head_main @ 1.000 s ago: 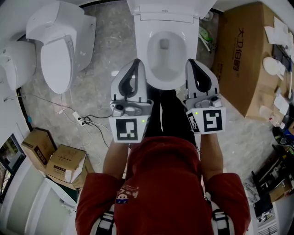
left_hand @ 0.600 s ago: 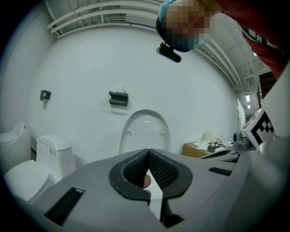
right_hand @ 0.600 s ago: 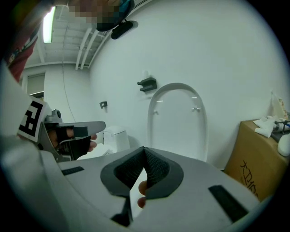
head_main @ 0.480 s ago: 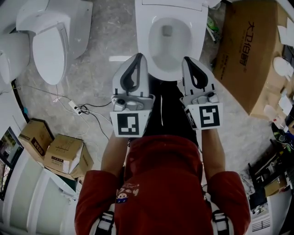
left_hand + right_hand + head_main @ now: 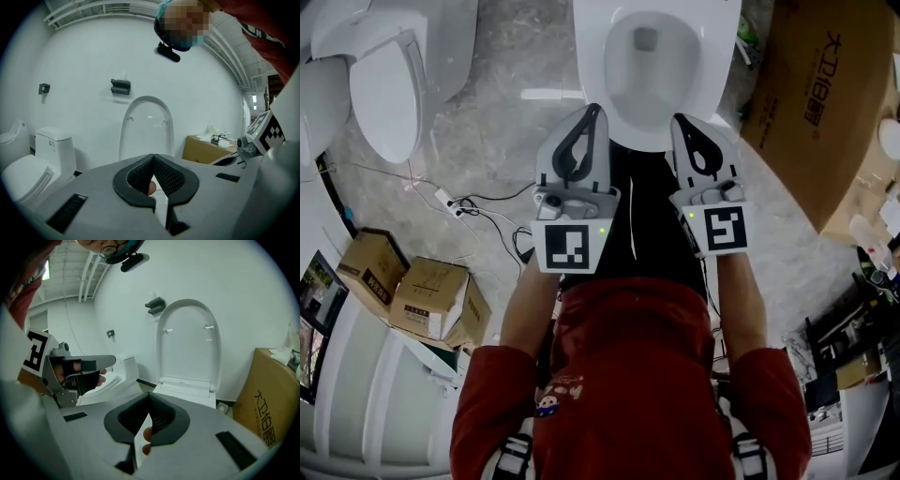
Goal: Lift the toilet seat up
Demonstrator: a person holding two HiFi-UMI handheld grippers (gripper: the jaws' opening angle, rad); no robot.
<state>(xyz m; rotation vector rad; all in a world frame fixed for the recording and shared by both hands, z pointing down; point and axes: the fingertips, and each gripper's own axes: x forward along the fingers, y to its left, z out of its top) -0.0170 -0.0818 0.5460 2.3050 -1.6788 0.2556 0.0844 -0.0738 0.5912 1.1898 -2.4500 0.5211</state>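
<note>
The toilet seat (image 5: 187, 341) stands upright against the white wall (image 5: 84, 56), at the far side of the open bowl (image 5: 656, 66) on the grey stone floor (image 5: 502, 131). A cardboard box (image 5: 816, 103) stands at the right. The left gripper (image 5: 592, 111) and the right gripper (image 5: 682, 122) hang at the bowl's near side, both clenched on nothing.

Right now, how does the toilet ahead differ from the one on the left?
The front toilet has its lid upright and its bowl open; the left toilet has its lid down over the bowl. The front toilet lies straight ahead in the head view; the left toilet stands aside, turned at an angle. Both are white.
</note>
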